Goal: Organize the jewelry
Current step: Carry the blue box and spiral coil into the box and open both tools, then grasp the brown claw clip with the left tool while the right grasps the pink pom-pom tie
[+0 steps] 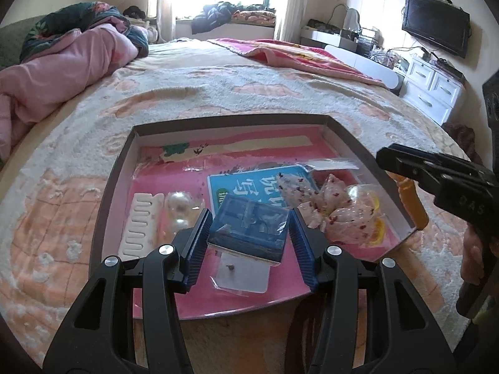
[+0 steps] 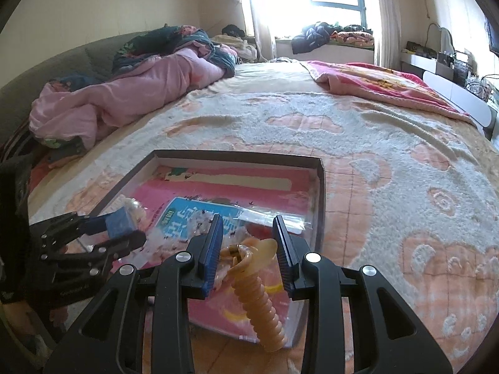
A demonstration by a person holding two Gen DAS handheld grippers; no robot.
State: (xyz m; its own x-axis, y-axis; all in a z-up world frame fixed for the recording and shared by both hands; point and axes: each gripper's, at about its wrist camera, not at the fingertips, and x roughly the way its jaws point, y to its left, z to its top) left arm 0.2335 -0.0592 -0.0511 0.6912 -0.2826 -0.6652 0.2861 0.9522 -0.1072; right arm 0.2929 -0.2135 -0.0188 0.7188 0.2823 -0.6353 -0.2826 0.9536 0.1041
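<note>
A shallow box (image 1: 349, 137) with a pink floor lies on the bed. My left gripper (image 1: 248, 232) is shut on a small blue clear-lidded jewelry case (image 1: 249, 227) and holds it over a small plastic bag (image 1: 240, 275) in the box. The case also shows in the right wrist view (image 2: 120, 222). My right gripper (image 2: 249, 249) is open around an orange ribbed hair clip (image 2: 259, 293) that leans on the box's near edge. The clip also shows in the left wrist view (image 1: 411, 202). A white comb (image 1: 142, 227), pearl items (image 1: 181, 210) and floral hair ties (image 1: 330, 205) lie in the box.
A blue card (image 1: 249, 187) lies in the box under the case. The box (image 2: 321, 187) sits on a patterned bedspread (image 2: 389, 187). A pink quilt (image 2: 124, 99) is bunched at the far left. A white dresser (image 1: 433, 84) and TV (image 1: 435, 23) stand at the right.
</note>
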